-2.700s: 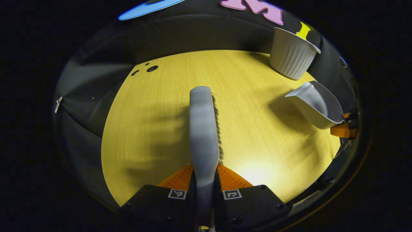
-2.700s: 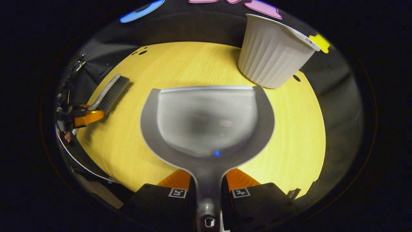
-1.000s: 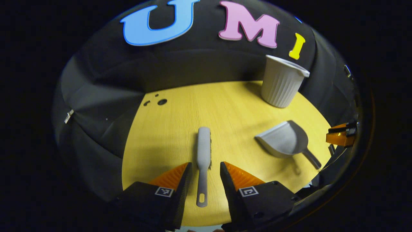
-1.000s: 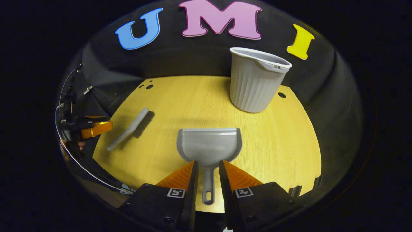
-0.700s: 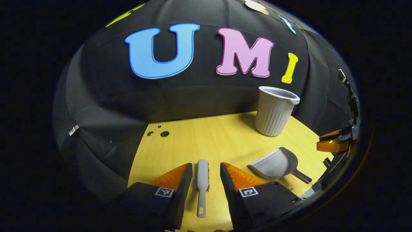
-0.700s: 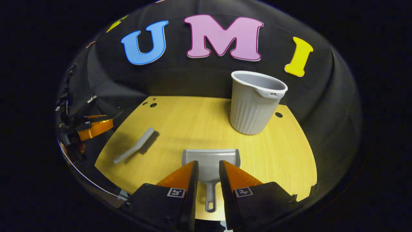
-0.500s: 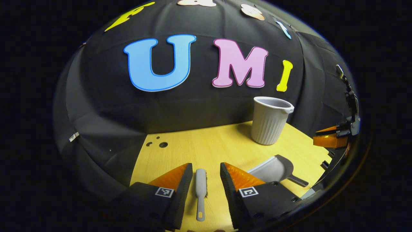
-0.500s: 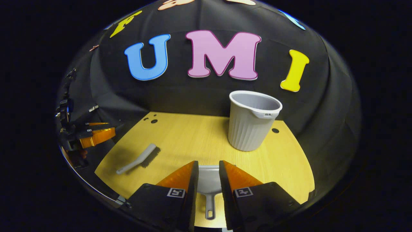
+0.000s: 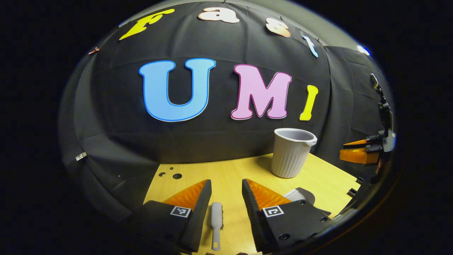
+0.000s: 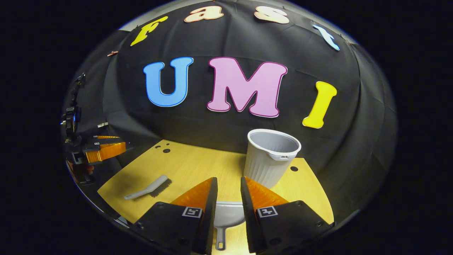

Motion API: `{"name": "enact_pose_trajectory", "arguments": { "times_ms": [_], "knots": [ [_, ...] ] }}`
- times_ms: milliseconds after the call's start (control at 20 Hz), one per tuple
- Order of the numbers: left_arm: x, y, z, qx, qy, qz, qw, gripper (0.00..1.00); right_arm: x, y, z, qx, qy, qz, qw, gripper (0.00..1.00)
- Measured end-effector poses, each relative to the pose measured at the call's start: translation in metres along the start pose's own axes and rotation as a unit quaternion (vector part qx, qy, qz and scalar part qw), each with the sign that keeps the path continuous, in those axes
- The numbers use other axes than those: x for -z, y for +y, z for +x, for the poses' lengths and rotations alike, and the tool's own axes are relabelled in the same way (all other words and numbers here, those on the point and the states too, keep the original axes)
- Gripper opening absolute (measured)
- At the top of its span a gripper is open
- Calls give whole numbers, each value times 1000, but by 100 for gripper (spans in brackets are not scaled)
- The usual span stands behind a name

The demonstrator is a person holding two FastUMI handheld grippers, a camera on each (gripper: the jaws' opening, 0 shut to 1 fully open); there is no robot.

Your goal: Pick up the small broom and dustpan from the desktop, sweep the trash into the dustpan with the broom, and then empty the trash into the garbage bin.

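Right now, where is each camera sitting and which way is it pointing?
Left gripper view: rides the left gripper, above the near desk edge, facing the back wall; its open fingers frame the broom lying on the desk.
Right gripper view: rides the right gripper, facing the same wall; its open fingers frame the dustpan.
Shared: both show the garbage bin, broom, dustpan, desk, and the other gripper at the side.
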State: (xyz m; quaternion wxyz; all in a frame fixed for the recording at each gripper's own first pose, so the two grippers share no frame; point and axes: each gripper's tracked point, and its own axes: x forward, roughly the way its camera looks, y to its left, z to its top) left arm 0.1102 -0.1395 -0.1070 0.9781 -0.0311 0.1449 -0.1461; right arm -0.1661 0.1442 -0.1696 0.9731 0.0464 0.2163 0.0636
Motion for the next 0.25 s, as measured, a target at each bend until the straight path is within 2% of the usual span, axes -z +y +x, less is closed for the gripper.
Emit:
{"name": "enact_pose_trajectory", "arguments": {
  "times_ms": [50,100,250],
  "knots": [
    [0,0,-1,-3,1,-1,1000,59,-4,0,0,1,-5,-2,1000,41],
    [-2,2,-2,-4,0,-1,1000,59,-7,0,-1,1,-11,-5,1000,45],
    [1,5,-1,-12,8,-2,1000,59,-13,4,1,0,-18,-13,1000,37]
  ]
}}
